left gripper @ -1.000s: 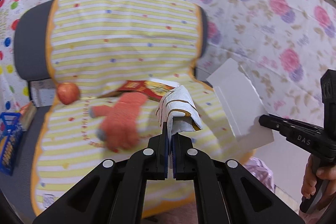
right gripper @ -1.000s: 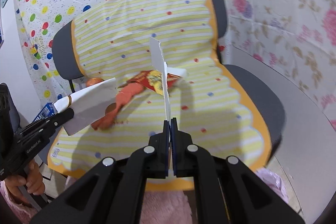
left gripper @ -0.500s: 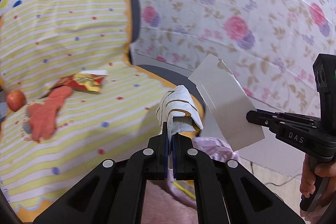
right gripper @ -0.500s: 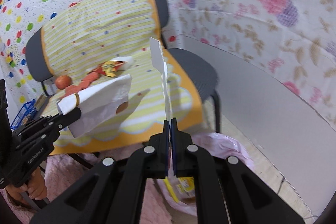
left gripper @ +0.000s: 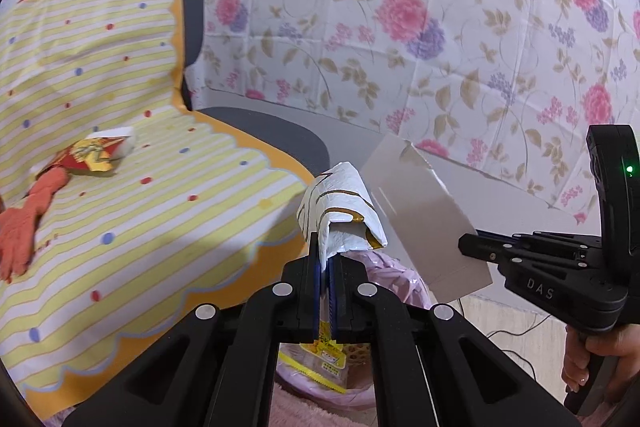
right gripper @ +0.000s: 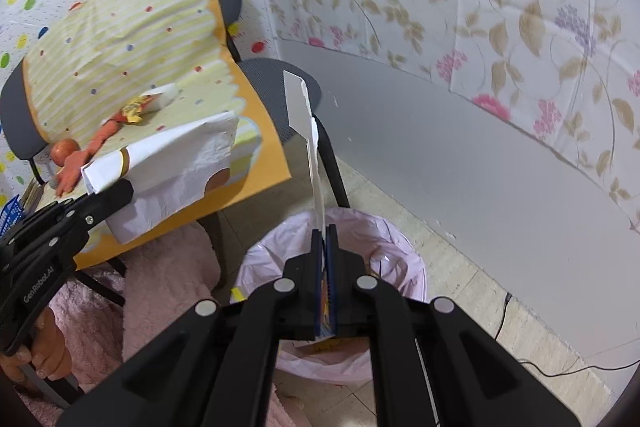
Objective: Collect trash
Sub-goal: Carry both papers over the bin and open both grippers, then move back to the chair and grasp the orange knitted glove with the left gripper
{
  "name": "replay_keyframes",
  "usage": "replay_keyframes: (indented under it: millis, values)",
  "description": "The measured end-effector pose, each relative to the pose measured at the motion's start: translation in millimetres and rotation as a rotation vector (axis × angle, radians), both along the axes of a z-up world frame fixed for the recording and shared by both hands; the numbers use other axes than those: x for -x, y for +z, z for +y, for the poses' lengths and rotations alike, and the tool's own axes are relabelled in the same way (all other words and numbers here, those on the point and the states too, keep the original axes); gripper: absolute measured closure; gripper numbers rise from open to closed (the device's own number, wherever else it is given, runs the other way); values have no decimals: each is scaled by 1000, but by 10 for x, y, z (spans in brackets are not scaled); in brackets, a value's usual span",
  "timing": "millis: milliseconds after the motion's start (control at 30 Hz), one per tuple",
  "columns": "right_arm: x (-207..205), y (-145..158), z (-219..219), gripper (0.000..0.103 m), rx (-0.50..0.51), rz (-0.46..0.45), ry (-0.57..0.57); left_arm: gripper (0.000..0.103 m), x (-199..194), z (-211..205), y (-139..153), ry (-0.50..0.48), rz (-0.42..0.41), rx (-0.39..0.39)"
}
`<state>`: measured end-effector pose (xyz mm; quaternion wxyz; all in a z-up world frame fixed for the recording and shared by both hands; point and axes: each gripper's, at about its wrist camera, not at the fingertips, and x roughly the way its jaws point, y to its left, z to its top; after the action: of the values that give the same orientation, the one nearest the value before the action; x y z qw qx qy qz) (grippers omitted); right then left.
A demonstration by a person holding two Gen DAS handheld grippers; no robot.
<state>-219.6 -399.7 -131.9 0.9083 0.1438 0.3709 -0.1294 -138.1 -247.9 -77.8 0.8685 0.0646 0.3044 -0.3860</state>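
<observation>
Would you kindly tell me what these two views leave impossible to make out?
- Bin contents: in both views the claws cover most of the pink-lined trash bin.
- White card: edge-on in the right wrist view, so its face is unreadable there.
- Red snack wrapper print: too small.
- Blue basket: cut off by the frame edge.

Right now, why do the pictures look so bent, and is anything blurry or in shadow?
Left wrist view: fisheye bends the wall and darkens the corners; the chair looks soft, while the wrapper in the left gripper is sharp and shades the seat. Right wrist view: same curving; the wall is smeared, and the paper in the right gripper is crisp above the bin.
</observation>
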Motion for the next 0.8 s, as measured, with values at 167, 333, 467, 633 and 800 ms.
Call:
replay_keyframes:
  millis: [167,333,467,633,800]
  values:
    - [-97,-184,-134,100,-32,34,-21,95,-93,-194,-111,-14,26,-34]
    - [-184,-292,-193,89,-65,49,-21,52,-131,-260,-184,-14,38,-58]
    - [-176,-276,-172,73,-59,42,-14,49,-121,-185,-194,-3,35,-68]
    - [-90,-83,-142,73,-40,-9,-19,47,-145,48,-96,54,17,-44]
    - [-48,190,-56,73,-25,-85,10,47,-169,328,47,122,-5,-28]
